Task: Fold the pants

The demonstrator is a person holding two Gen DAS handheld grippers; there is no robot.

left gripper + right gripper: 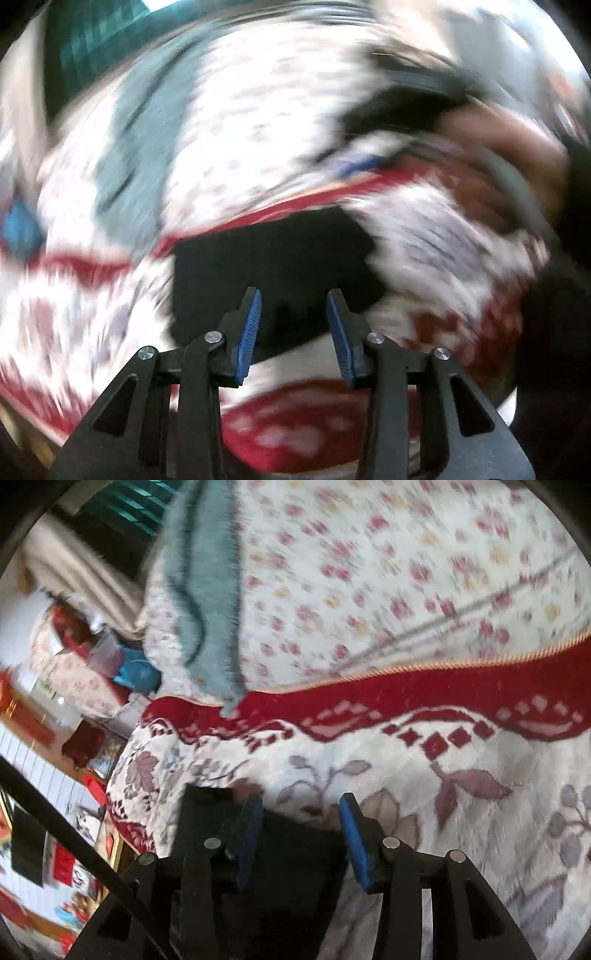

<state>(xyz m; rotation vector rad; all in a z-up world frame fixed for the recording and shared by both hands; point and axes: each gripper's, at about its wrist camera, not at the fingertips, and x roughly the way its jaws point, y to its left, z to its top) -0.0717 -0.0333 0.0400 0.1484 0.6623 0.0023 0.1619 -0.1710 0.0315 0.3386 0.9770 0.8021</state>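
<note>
- The pants (273, 273), a flat black bundle, lie on a bed under a white blanket (424, 775) with a red border and leaf pattern. They look already folded into a compact block, probably laid here to finish the fold.
- In the left wrist view, which is badly blurred, the pants sit at about 12 o'clock from the left gripper (294, 295). Its blue pads are parted with nothing pressed between them. It seems to be letting go.
- In the right wrist view the pants (295, 849) lie directly beneath the right gripper (302, 801), spreading toward 9 o'clock. The pads stand apart above the cloth, so it is open and not gripping.
- A grey-green towel (207, 590) hangs at 11 o'clock over a flowered sheet (369, 572).
- In the left view, a person's hand (498, 147) shows blurred at 2 o'clock.
</note>
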